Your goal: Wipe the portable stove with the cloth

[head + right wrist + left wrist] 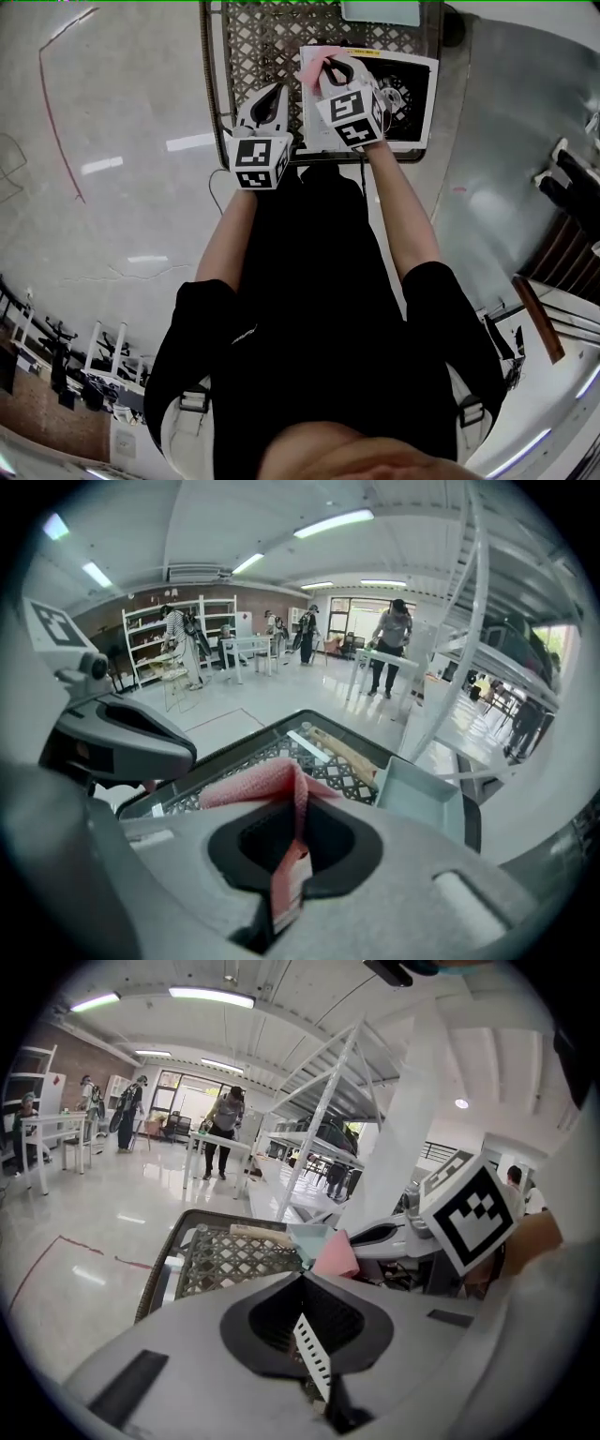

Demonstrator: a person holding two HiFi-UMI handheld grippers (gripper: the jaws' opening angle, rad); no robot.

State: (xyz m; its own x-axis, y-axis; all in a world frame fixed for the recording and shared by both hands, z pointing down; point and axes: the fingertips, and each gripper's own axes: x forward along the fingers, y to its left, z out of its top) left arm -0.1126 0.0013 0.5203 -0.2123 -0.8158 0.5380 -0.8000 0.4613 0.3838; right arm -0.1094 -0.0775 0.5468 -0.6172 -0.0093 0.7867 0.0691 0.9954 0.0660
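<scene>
Your left forearm (230,234) and right forearm (398,211) are both bare and stretched straight out toward the top middle of the head view. The right gripper (328,64) sits a bit higher in the frame than the left gripper (277,91). Left one's got its jaws pressed together with nothing in them, and the right one's clamped tight on a fold of the pink cloth (281,785).

At the frame's top centre, the portable stove (410,89) lies on the lattice tray (262,37), the cloth (312,64) over its left edge and the left gripper (277,91) just left.
</scene>
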